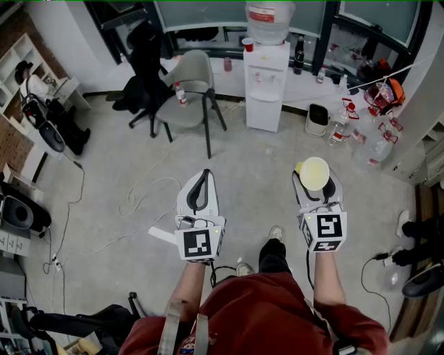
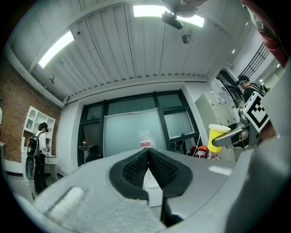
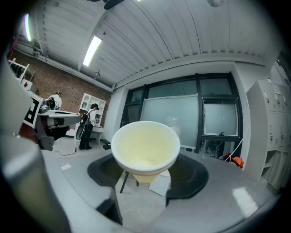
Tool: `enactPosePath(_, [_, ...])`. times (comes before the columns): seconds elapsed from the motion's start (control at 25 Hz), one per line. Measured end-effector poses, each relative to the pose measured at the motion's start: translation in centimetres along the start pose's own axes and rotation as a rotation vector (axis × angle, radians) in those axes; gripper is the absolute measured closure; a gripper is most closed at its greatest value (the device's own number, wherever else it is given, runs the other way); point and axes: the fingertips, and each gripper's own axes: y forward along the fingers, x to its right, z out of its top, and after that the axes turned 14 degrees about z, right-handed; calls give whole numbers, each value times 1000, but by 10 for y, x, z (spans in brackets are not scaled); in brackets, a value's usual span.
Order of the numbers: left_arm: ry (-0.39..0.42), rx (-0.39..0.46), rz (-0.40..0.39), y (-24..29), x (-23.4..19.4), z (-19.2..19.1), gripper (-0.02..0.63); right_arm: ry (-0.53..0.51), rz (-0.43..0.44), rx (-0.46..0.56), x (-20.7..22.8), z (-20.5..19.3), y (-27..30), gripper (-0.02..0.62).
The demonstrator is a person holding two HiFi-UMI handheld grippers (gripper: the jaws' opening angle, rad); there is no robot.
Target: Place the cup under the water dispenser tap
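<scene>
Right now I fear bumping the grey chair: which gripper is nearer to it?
Left. The left gripper has the grey chair straight ahead; the right gripper, holding the yellow cup, is farther right.

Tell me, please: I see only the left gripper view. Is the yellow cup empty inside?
Observer: Yes. The right gripper view looks into the cup and shows no liquid.
Operator: What stands near the dispenser?
Observer: In the head view, a grey chair stands left of the water dispenser, apart from it.
Operator: Is anything on top of it?
Observer: A small red cup, beside the big bottle.
</scene>
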Motion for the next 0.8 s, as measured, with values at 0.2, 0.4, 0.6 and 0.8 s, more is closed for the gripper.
enactPosePath(0.2, [1, -29, 3, 6, 4, -7, 600, 1, 3, -14, 5, -6, 5, 316])
enactPosePath(0.4, [-6, -30, -11, 16, 10, -13, 600, 6, 3, -29, 9, -12, 12, 316])
enactPosePath(0.6, [-5, -52, -21, 34, 23, -25, 600, 32, 14, -40, 23, -24, 23, 313])
enactPosePath(0.8, [-7, -79, -38, 65, 42, -39, 600, 64, 13, -59, 49, -38, 40, 311])
